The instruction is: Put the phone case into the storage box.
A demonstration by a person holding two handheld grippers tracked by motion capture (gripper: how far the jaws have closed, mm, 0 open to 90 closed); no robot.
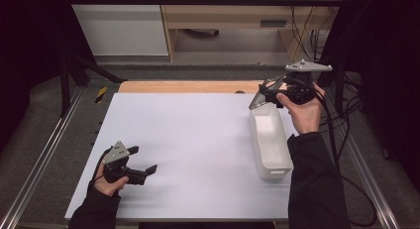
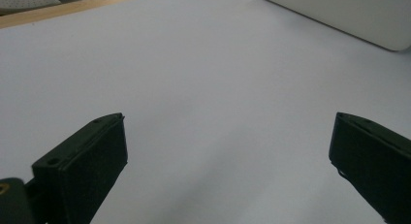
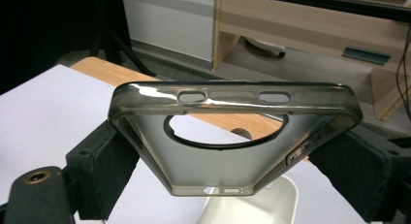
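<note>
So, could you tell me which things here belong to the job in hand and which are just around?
In the job:
- phone case, clamped in the right gripper
- white bin, just below it

Just around:
- left gripper, open on the table
- wooden cabinet behind

Two black grippers are seen in the high view: left gripper [image 1: 141,165] at lower left, right gripper [image 1: 265,94] at upper right. Each is topped w/ a grey 3-cornered plate w/ small holes. Black cables trail off. Black padded jaws; a brass screw is seen. Black long sleeves [image 1: 313,179] are worn.
</note>
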